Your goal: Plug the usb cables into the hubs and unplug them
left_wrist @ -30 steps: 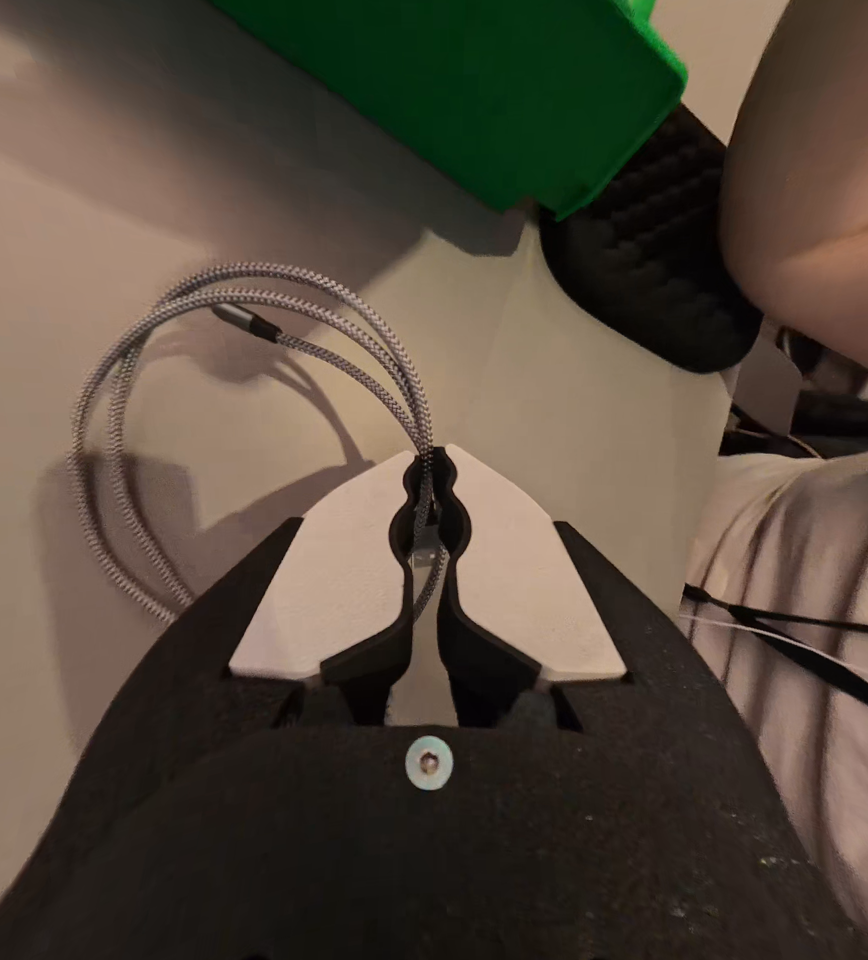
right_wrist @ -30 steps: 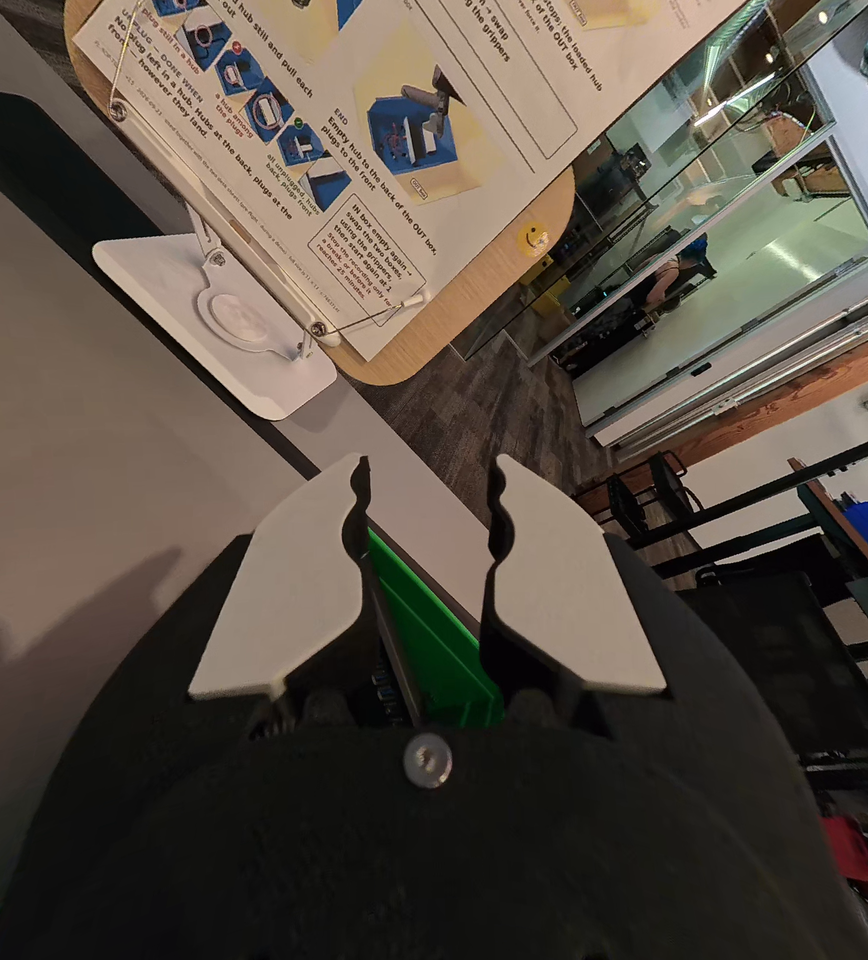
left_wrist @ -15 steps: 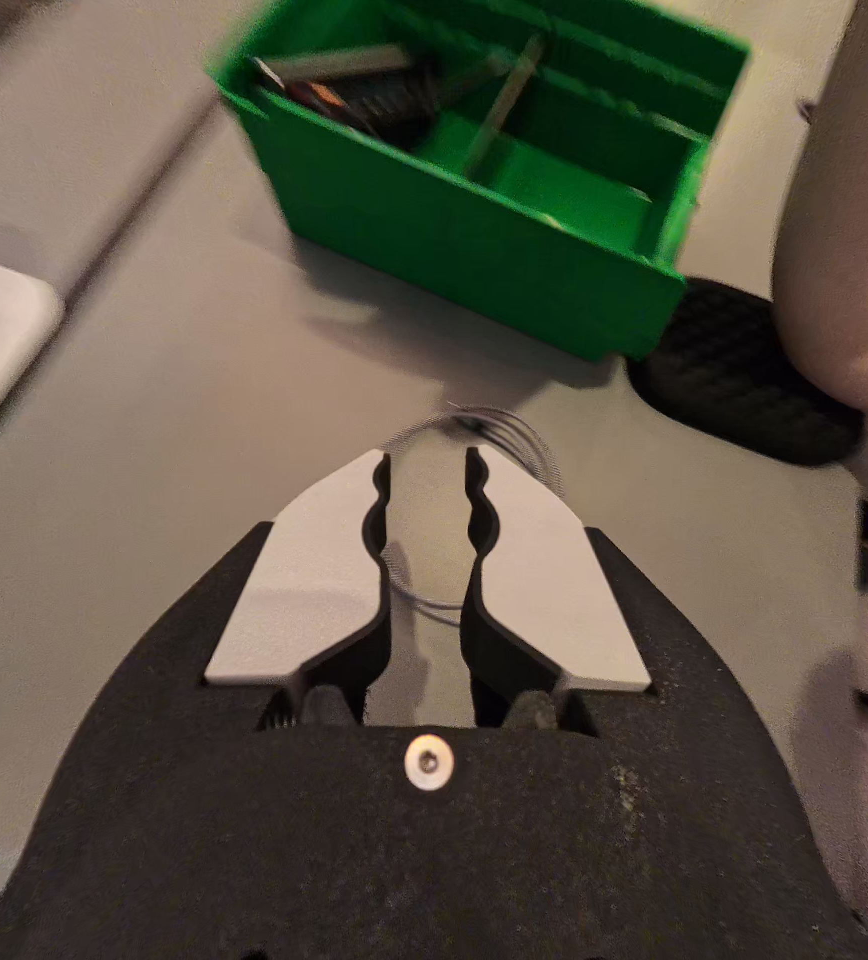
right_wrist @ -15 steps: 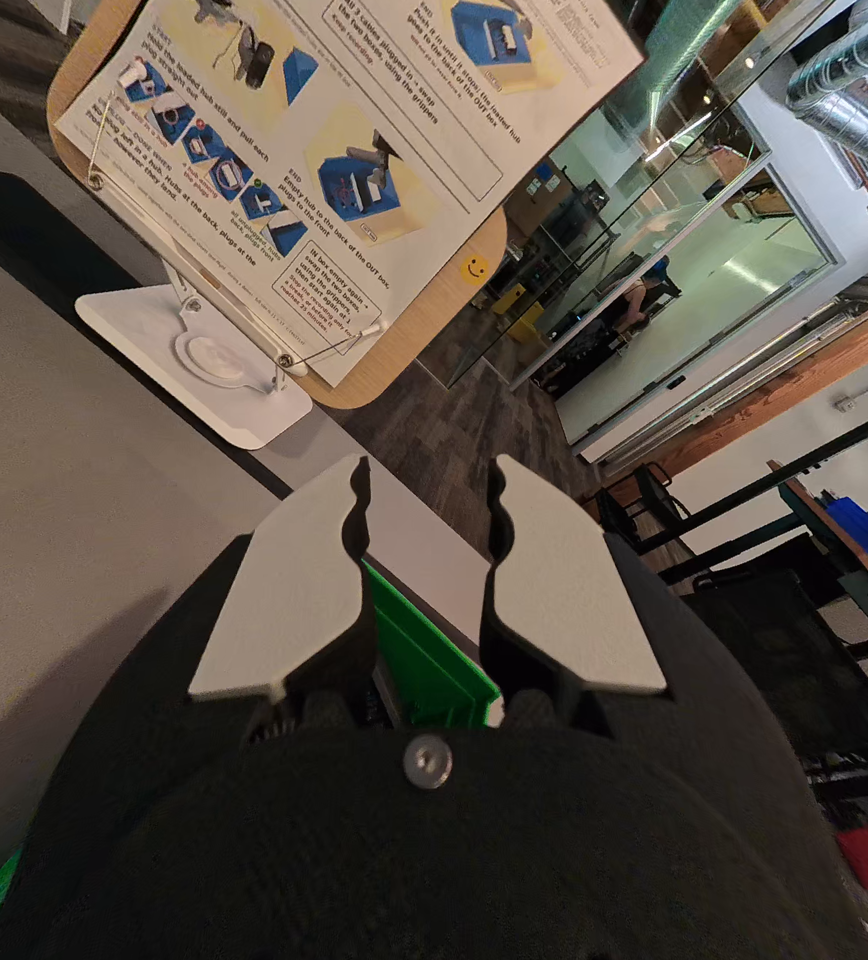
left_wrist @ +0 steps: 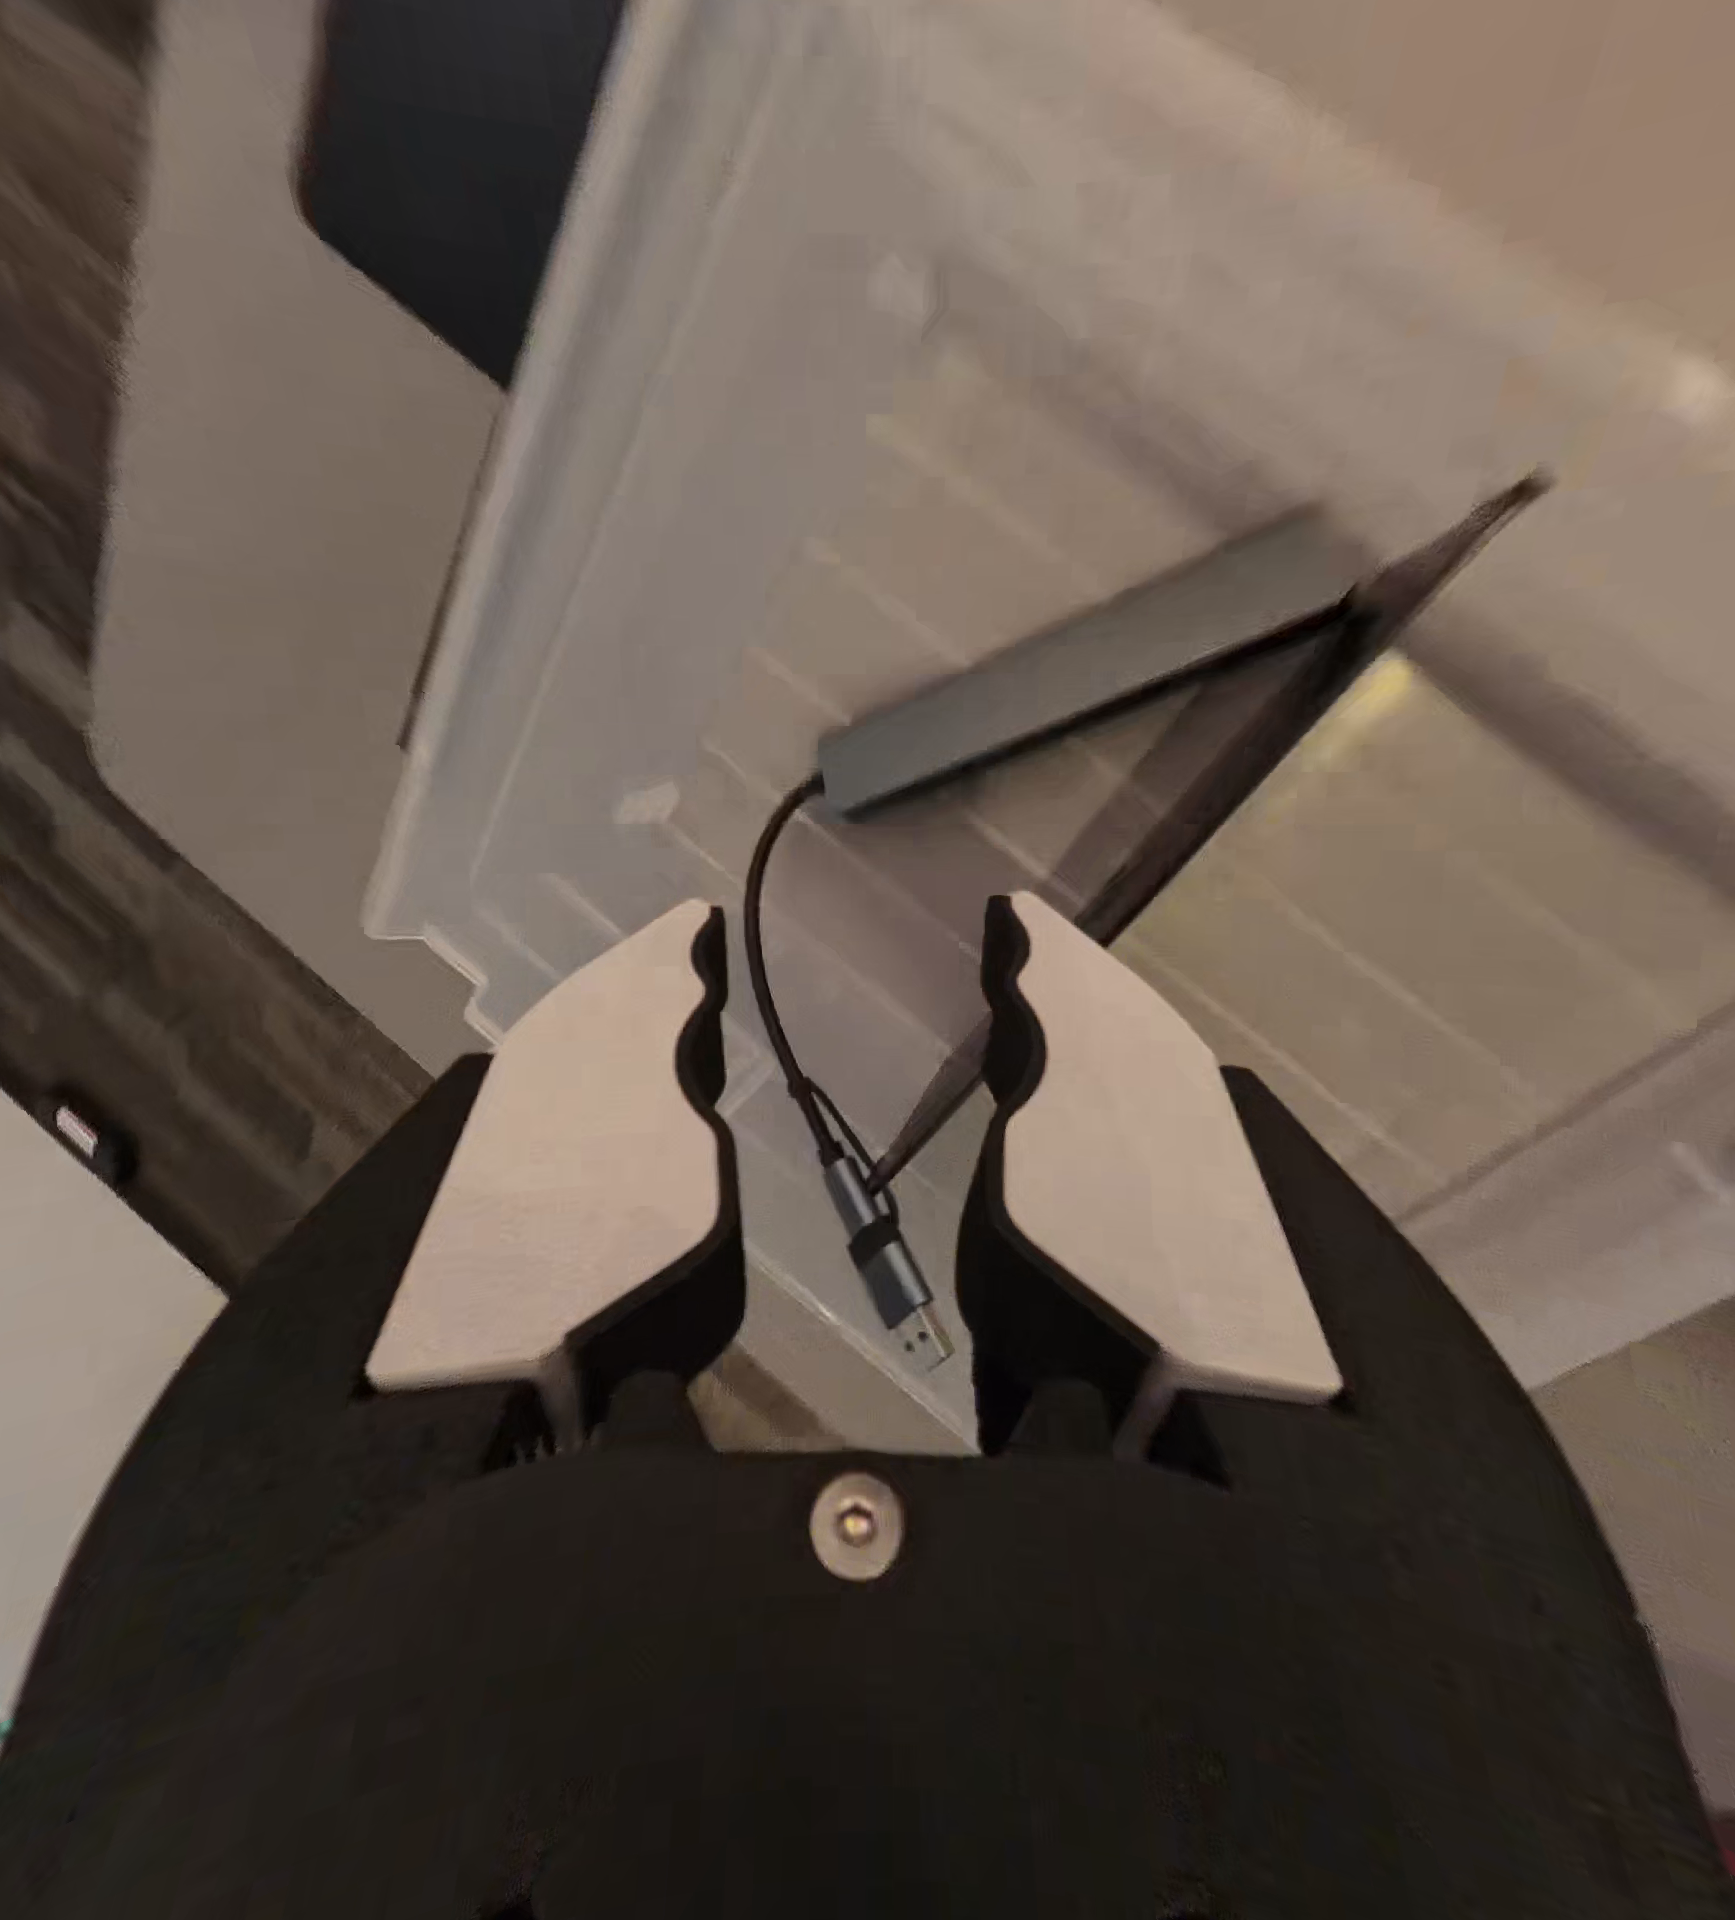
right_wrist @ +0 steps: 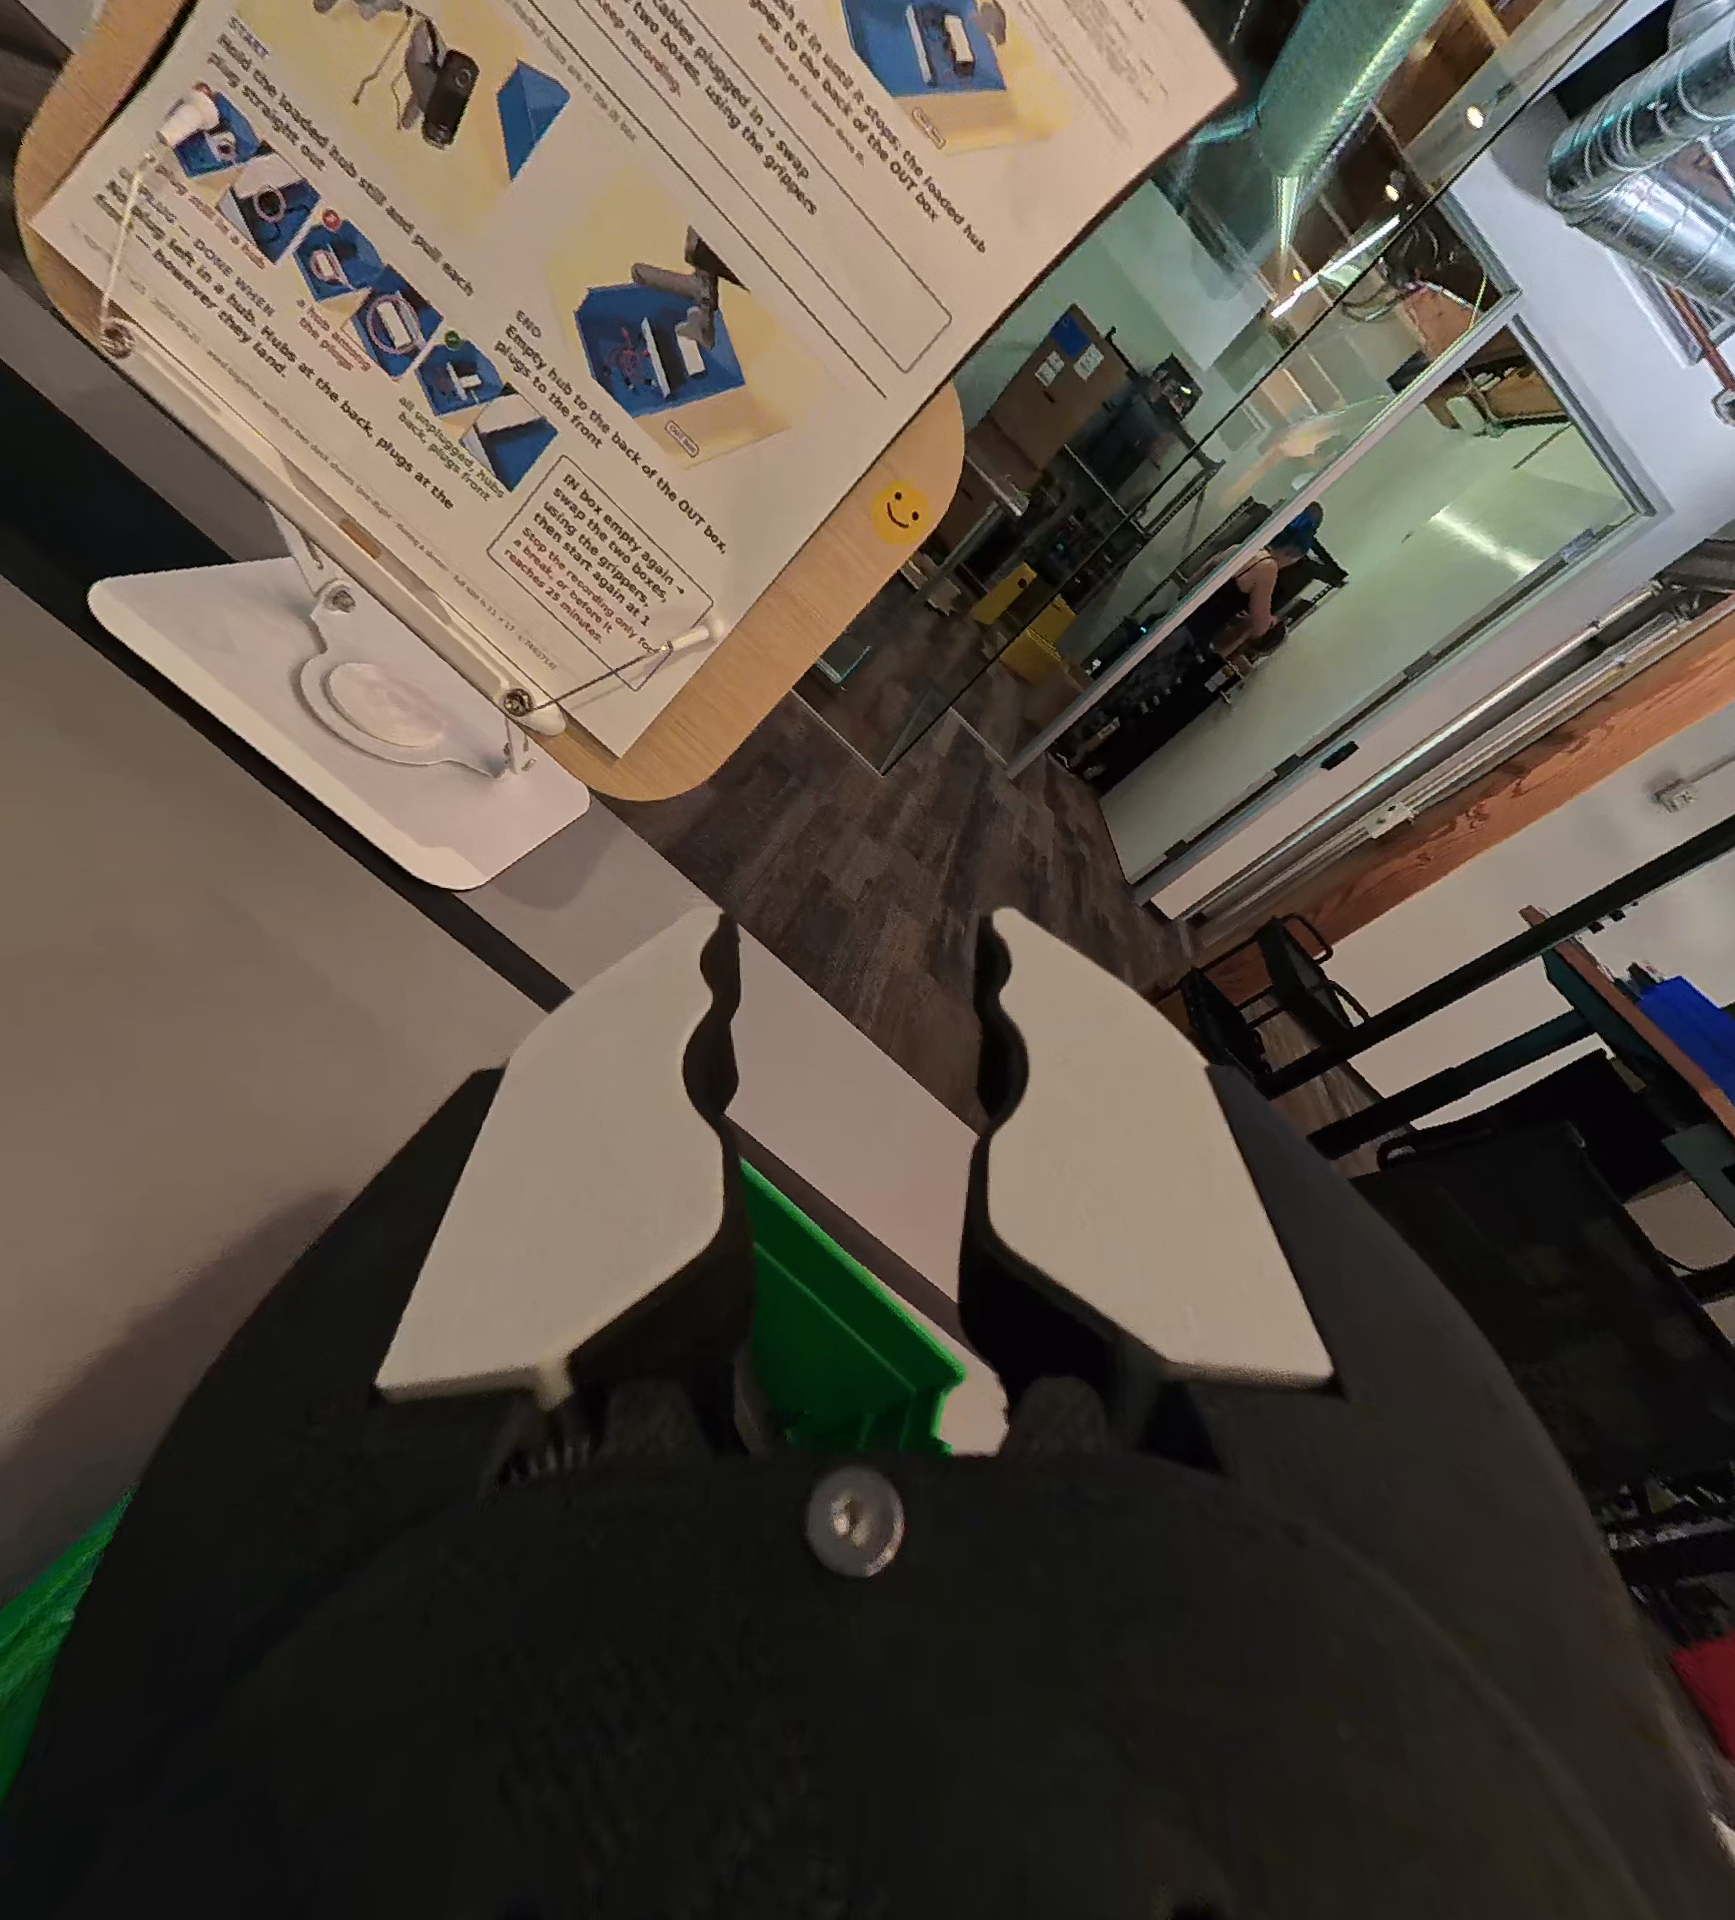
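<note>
The left gripper (left_wrist: 852,935) is wide apart and holds nothing. Just beyond it, seen between its fingers, lies the grey USB plug (left_wrist: 894,1283) of a hub, with its thin black cable (left_wrist: 761,935) curving up to the slim grey hub (left_wrist: 1081,686) inside a clear plastic box (left_wrist: 738,520) on the counter (left_wrist: 250,520). The step seems to be reaching for this hub; next the gripper must descend and close on it. The right gripper (right_wrist: 855,935) is also wide and empty, above a green bin (right_wrist: 842,1340), facing an instruction board (right_wrist: 551,260).

Place: open office or lab workspace
Signs: glass partition walls (right_wrist: 1362,499), exposed metal ducts (right_wrist: 1694,177), shelving racks (right_wrist: 1673,1091), illustrated instruction board (right_wrist: 551,312) on a stand on the grey tabletop (right_wrist: 115,935)
</note>
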Tool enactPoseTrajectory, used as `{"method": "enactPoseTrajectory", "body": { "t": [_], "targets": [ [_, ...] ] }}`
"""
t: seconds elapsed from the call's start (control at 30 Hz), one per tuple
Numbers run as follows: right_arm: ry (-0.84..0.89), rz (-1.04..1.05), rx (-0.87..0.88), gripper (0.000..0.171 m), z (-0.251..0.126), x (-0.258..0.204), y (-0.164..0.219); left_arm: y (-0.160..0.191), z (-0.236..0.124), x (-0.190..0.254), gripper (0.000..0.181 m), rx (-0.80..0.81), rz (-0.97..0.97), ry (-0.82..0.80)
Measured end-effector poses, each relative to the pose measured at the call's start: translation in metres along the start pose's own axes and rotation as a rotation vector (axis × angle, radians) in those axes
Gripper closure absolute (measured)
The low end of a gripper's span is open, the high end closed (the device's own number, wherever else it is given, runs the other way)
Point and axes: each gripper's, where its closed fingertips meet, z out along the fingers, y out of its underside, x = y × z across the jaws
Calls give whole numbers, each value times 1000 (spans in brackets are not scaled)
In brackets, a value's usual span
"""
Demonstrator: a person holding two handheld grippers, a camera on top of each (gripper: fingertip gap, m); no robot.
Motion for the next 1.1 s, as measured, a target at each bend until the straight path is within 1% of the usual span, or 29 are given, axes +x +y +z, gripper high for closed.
{"method": "enactPoseTrajectory", "body": {
  "t": [0.03,0.23,0.3,0.37,0.43,0.5,0.67,0.7,0.73,0.87,0.97,1.1],
  "targets": [
    [5,-2,-10,127,1,1,2,6,11,-3,136,-41,8,18],
    [16,-16,-55,127,7,2,12,31,69,-18,141,-277,111,17],
    [16,-24,-60,127,9,1,13,40,78,-23,140,-345,143,-14],
    [11,-25,-60,127,10,-1,13,43,84,-29,141,-361,166,-48],
    [7,-27,-63,127,12,-2,13,47,86,-29,143,-376,172,-47],
    [3,-30,-68,127,14,-3,14,48,86,-31,146,-387,181,-60],
    [-7,-37,-73,127,15,-6,15,57,87,-38,157,-519,250,-127],
    [-8,-35,-73,127,15,-6,15,58,88,-39,164,-538,257,-134],
    [-10,-33,-71,127,15,-6,15,60,90,-37,175,-555,258,-118],
    [-12,-19,-62,127,14,-4,14,60,87,-39,176,-573,233,-122],
    [-16,-9,-44,127,13,-3,12,60,71,-43,177,-577,214,-152],
    [-25,3,-11,127,10,-4,4,49,30,-56,178,-566,230,-298]
  ]
}}
